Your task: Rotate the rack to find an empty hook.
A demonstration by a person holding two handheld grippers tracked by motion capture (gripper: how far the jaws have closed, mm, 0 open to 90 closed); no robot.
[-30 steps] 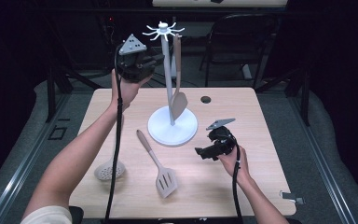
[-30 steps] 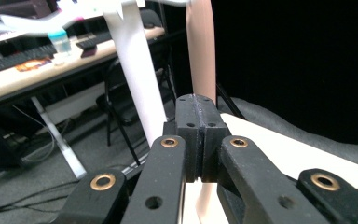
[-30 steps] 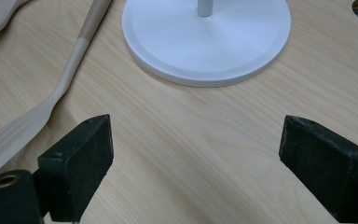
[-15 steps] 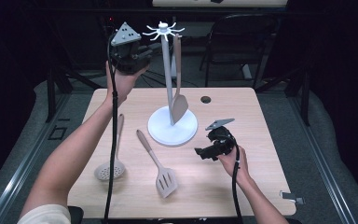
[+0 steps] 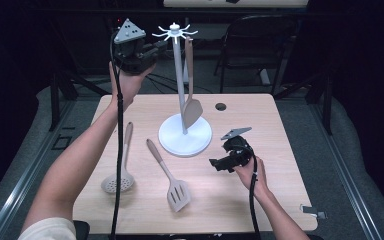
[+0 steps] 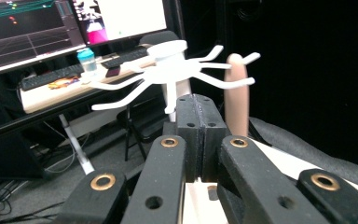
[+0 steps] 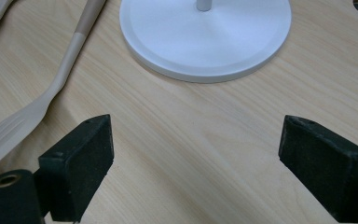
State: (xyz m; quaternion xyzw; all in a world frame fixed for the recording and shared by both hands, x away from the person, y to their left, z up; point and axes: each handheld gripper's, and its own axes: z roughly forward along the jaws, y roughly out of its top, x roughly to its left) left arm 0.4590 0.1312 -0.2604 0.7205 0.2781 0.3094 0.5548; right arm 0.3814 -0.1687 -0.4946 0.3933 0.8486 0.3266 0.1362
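Note:
A white utensil stand [image 5: 180, 80] rises from a round base [image 5: 185, 136] mid-table, with a crown of hooks [image 6: 168, 70] on top. One beige spatula [image 5: 191, 107] hangs from a hook, and its handle end [image 6: 237, 93] appears behind the crown. My left gripper [image 5: 155, 47] is held high just left of the crown, jaws shut on nothing [image 6: 200, 116]. A skimmer [image 5: 117, 182] and a slotted turner [image 5: 177, 192] lie on the table. Right of the base, my right gripper [image 5: 219, 162] rests low and open [image 7: 196, 158], facing the base [image 7: 205, 32] and the turner's handle [image 7: 70, 51].
A dark round hole [image 5: 220, 106] marks the tabletop behind the stand. A black chair [image 5: 260, 45] stands beyond the far edge. Monitors and a keyboard [image 6: 51, 23] sit on a desk farther back. A small scrap [image 5: 312, 210] lies at the near right corner.
My left gripper has risen and now sits level with the hook crown. The lifted forearm uncovers the skimmer. The right gripper has stayed put.

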